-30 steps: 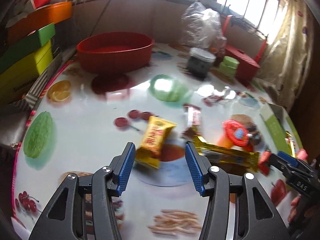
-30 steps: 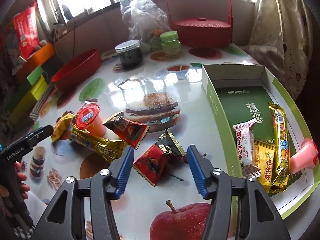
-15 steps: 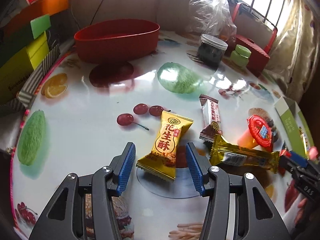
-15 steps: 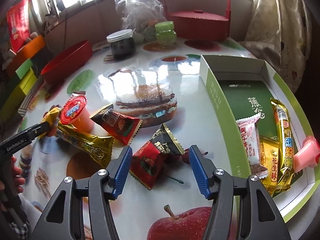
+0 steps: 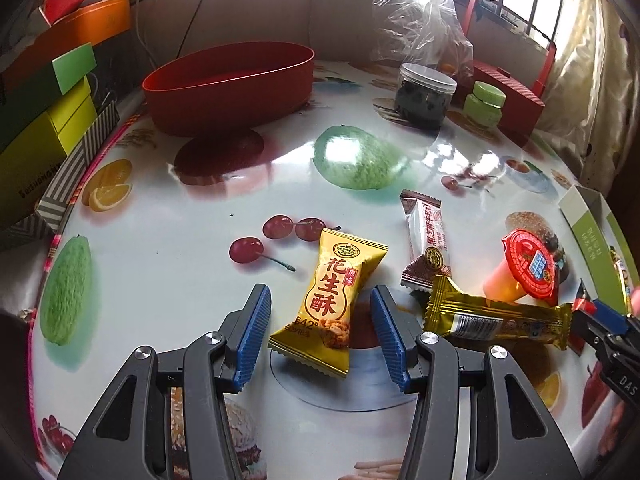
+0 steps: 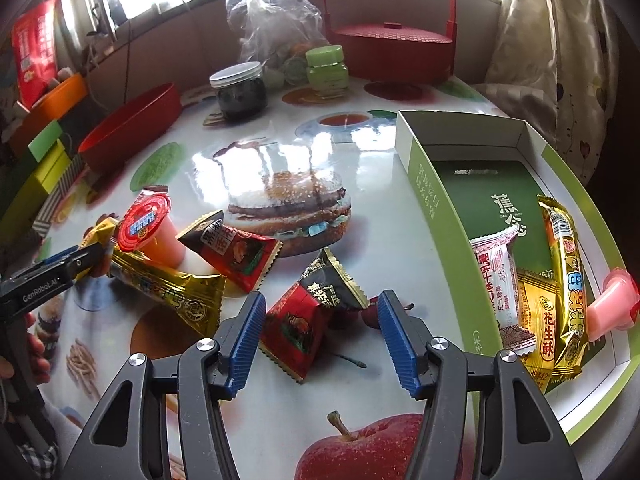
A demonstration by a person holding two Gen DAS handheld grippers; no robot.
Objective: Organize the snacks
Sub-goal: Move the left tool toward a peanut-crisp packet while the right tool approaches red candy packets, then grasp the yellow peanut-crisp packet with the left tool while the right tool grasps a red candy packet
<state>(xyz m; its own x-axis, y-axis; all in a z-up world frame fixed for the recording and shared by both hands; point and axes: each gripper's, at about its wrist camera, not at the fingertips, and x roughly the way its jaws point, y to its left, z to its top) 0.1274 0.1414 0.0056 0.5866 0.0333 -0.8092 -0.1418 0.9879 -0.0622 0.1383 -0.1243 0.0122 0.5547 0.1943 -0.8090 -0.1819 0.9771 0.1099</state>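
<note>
Between the blue pads: left claw (image 5: 320,338) spread wide over the table (image 5: 168,264), holding nothing; a yellow peanut-crisp packet (image 5: 330,304) lies flat in the gap, not visibly touched by either pad.
Right claw: right claw (image 6: 320,340) likewise wide open and empty-handed, poised over a red-and-black triangular packet (image 6: 306,322) that lies between its fingers on the table.
Beside the left claw: a brown-and-white wafer packet (image 5: 426,246) just right of the yellow one; below it a long gold bar (image 5: 496,320) whose end overlaps the wafer's lower edge.
Jelly cup: an orange jelly cup with red foil lid (image 5: 520,274) tipped on its side, touching the gold bar.
Beside the right claw: a second red packet (image 6: 232,256) leaning against the jelly cup and gold bar, left of the claw.
Box: a green-and-white open box (image 6: 436,216) at the table's right edge, already holding a white-and-red wafer packet (image 6: 500,292), a yellow peanut-crisp packet (image 6: 540,328), a long gold bar (image 6: 566,272) and a pink jelly cup (image 6: 610,306).
Far side: a red oval bowl (image 5: 228,88), a dark-filled jar with clear lid (image 5: 424,96), a small green jar (image 5: 484,104), a clear plastic bag (image 5: 420,24) and a red lidded basket (image 6: 390,46) near the windows.
Left edge: stacked green, yellow and orange boxes (image 5: 44,108).
</note>
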